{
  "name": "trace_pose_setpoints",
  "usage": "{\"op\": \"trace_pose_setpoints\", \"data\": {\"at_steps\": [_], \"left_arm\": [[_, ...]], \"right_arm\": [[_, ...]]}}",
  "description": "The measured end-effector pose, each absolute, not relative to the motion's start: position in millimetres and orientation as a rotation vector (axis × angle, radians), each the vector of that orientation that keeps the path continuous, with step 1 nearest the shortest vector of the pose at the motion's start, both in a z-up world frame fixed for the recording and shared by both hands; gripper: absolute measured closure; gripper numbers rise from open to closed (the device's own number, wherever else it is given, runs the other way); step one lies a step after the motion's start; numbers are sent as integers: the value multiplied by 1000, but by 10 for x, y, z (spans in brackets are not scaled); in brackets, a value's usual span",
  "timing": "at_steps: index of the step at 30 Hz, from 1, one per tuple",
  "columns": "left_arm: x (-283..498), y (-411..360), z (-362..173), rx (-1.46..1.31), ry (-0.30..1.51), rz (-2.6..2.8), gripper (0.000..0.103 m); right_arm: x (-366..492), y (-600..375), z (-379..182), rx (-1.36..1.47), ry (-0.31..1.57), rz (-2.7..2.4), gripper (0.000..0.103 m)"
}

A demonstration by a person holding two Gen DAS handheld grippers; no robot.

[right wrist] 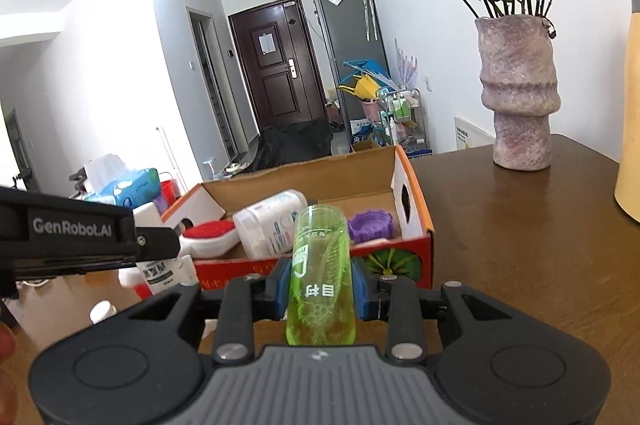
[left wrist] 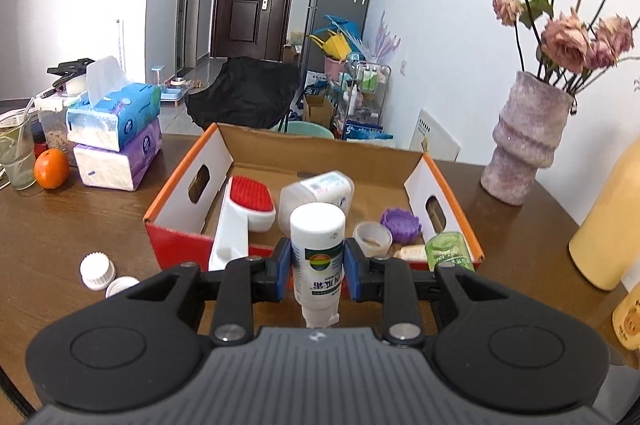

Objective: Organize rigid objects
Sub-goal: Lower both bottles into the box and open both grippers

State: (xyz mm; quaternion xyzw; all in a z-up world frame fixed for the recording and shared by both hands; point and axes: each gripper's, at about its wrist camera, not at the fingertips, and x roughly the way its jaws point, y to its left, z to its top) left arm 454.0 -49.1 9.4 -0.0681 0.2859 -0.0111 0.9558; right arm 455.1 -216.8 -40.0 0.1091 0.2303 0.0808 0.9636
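Note:
My left gripper (left wrist: 317, 259) is shut on a white bottle (left wrist: 316, 245) with a rainbow label, held upside down just in front of the orange cardboard box (left wrist: 182, 181). In the box lie a red brush (left wrist: 252, 199), a white jar (left wrist: 320, 187) on its side, a purple lid (left wrist: 401, 221) and a small clear cup (left wrist: 372, 235). My right gripper (right wrist: 320, 285) is shut on a translucent green bottle (right wrist: 320, 261), its far end toward the box (right wrist: 414, 209). The left gripper's side (right wrist: 92, 245) shows at the left of the right wrist view, with its white bottle (right wrist: 160, 271) below it.
Two white caps (left wrist: 97, 269) lie on the brown table left of the box. Stacked tissue packs (left wrist: 116, 141), an orange (left wrist: 51, 168) and a glass (left wrist: 16, 161) stand at the far left. A vase of dried roses (right wrist: 520, 97) and a yellow container (left wrist: 612, 225) stand at the right.

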Motion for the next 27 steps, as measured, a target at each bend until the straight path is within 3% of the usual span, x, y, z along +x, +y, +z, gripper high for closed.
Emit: {"op": "trace_pose_setpoints", "data": {"at_steps": [27], "left_arm": [[5437, -213, 293, -197, 520, 40, 75]], "right_arm": [[5420, -1999, -189, 213, 403, 190, 73]]}}
